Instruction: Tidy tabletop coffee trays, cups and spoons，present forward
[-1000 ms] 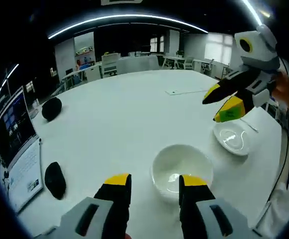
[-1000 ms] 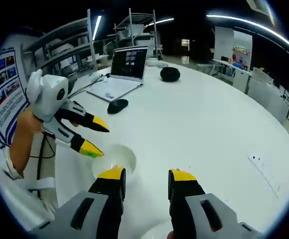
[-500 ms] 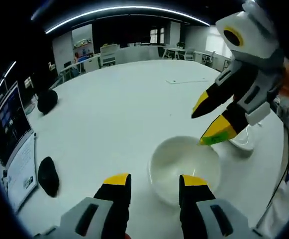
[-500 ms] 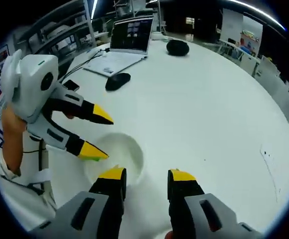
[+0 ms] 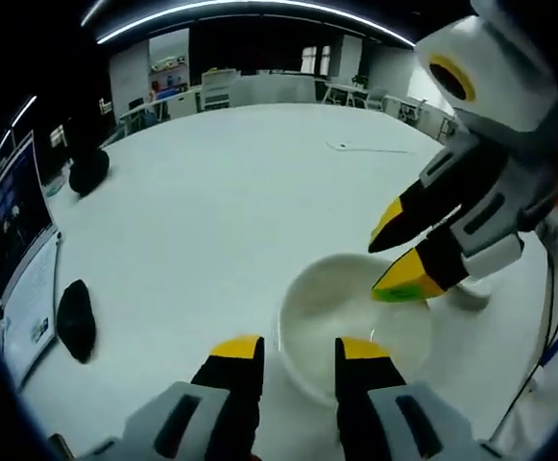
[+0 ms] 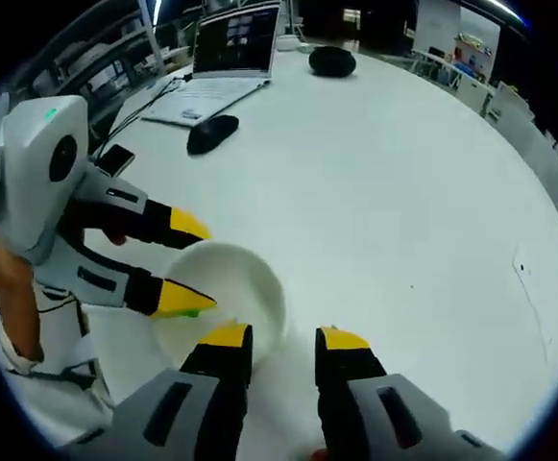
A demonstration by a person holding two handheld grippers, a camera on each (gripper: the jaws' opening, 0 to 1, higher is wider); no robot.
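Note:
A white cup [image 5: 341, 322] stands on the white table [image 5: 230, 202]. In the left gripper view my left gripper [image 5: 298, 351] is open, with the cup's near rim between its jaws. My right gripper [image 5: 394, 257] comes in from the right, open, its lower fingertip [image 5: 400, 285] inside the cup and the upper one outside the rim. In the right gripper view the same cup [image 6: 230, 288] sits just past my right gripper [image 6: 281, 338]. There my left gripper [image 6: 194, 267] straddles the cup's left rim. A white saucer [image 5: 473, 293] lies partly hidden behind the right gripper.
A black mouse [image 5: 75, 320] and an open laptop [image 5: 17, 254] lie at the table's left in the left gripper view. A black rounded object [image 5: 88, 171] sits further back. The right gripper view has the laptop [image 6: 223, 53], mouse [image 6: 211, 133] and a phone [image 6: 115, 158].
Both grippers have moved in on the cup from opposite sides, and each now has the rim between its jaws. Both pairs of jaws have narrowed slightly.

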